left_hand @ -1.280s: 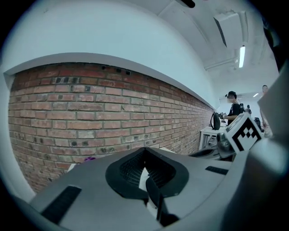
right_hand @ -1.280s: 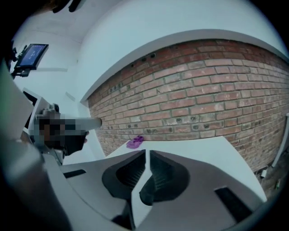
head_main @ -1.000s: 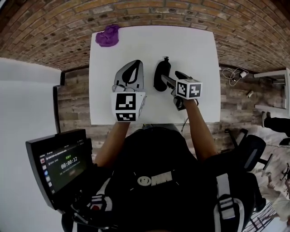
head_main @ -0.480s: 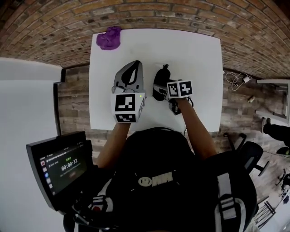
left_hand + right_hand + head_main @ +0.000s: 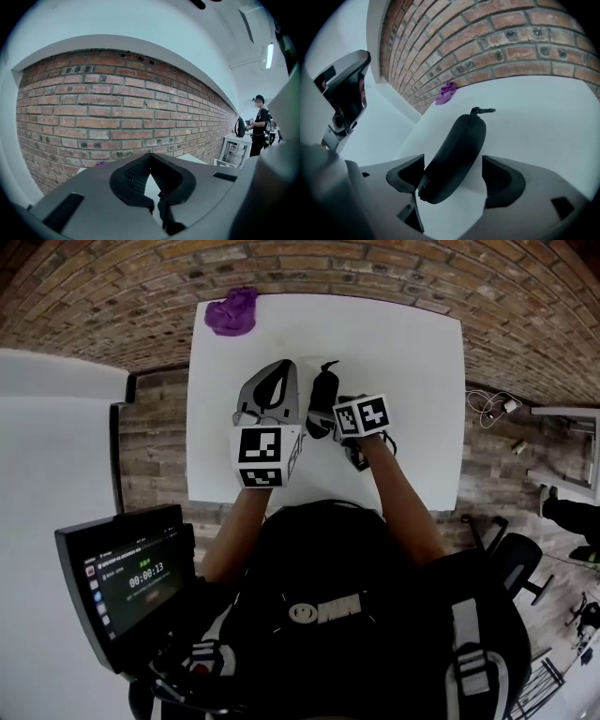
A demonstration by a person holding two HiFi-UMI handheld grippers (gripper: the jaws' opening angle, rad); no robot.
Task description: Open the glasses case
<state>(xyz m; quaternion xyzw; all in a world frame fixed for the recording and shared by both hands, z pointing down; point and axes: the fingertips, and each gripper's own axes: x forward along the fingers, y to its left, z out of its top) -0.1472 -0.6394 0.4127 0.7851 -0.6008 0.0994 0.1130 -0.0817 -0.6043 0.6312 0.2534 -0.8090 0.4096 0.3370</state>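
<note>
**Black case sits between my wide right jaws**

Fabric-skinned and bean-shaped, the glasses case [image 5: 454, 150] lies flat on the white table [image 5: 412, 381]. I judge it light, stiff-shelled and matte enough not to slip. My right gripper [image 5: 452, 164] has just been opening and now straddles the near end, jaws wide, no squeeze on it. The long axis runs away from me, with the zip pull [image 5: 483, 111] pointing at the brick wall [image 5: 511, 42]. The best hold looks to be across the narrow width. My left gripper [image 5: 151, 155] hovers just beside, jaws together and empty
</note>
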